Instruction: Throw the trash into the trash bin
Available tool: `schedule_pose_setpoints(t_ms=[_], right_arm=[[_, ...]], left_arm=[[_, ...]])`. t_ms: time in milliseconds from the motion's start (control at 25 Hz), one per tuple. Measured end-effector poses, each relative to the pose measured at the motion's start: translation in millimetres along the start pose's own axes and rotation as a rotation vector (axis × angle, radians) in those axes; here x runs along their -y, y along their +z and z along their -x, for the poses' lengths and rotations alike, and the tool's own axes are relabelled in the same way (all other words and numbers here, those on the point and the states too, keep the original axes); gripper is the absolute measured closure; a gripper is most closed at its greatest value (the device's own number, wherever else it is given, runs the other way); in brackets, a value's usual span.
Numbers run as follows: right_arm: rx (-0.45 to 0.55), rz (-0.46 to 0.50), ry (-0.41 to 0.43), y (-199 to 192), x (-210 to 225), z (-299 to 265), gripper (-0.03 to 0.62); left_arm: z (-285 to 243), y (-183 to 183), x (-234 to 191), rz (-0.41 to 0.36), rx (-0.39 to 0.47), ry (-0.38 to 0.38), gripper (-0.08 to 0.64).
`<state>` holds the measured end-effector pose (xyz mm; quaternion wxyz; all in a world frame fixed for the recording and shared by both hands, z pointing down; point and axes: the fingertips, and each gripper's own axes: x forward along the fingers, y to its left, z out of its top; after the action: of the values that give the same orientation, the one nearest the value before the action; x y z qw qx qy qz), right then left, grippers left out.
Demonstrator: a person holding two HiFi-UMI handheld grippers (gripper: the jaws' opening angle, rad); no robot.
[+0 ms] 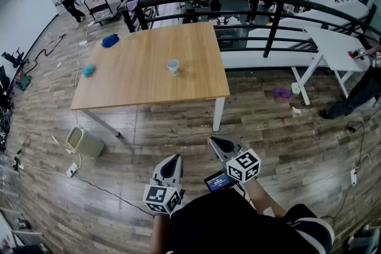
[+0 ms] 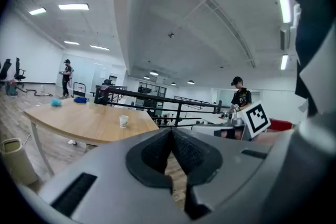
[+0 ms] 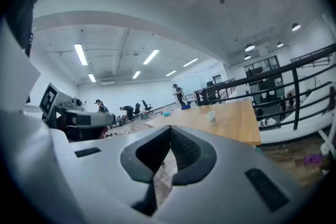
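Observation:
A small white paper cup (image 1: 173,66) stands upright near the middle of the wooden table (image 1: 143,86); it also shows in the left gripper view as the cup (image 2: 123,121) and in the right gripper view as the cup (image 3: 211,118). Two blue pieces lie on the table's far left part, one dark (image 1: 110,40), one lighter (image 1: 88,70). A beige trash bin (image 1: 83,141) stands on the floor by the table's near left leg. My left gripper (image 1: 175,157) and right gripper (image 1: 213,141) are held close to the body, well short of the table. Both are shut with nothing between the pads.
A black railing (image 1: 271,6) runs behind the table. A white table (image 1: 333,47) and a person's legs (image 1: 351,98) are at the right. Cables (image 1: 95,187) trail over the wooden floor at the left. Scraps, one purple (image 1: 281,93), lie near the white table. Another person (image 1: 68,0) stands far left.

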<state>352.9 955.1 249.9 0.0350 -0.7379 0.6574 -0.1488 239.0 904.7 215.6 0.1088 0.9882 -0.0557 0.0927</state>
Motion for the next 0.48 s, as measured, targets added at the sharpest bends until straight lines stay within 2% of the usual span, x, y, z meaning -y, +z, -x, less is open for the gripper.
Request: schedule_pose_setpoints(t_ms=[120,280,400,480], right_arm=[[-0.009,-0.028,-0.019,1.9,13.8,-27.3,0.595],[-0.038,-0.012,0.013,1.0,22.5,-69.8,0.595],[-0.048,0.015,0.006,6.3,33.9,-106.7,0.594],[-0.041,0.027,-0.015,18.9,39.6,-139.0,0.595]], left_arm=[[-10.8,3.6,-27.9,0.052,-0.017,0.018,0.565],[-27.8,-3.4,-71.3,0.098,-0.037,0.06,0.565],[-49.3,-2.1,-102.8,0.132,-0.018,0.03,0.565],[-66.1,8.6,-133.5,0.121,-0.004,-0.002,0.565]])
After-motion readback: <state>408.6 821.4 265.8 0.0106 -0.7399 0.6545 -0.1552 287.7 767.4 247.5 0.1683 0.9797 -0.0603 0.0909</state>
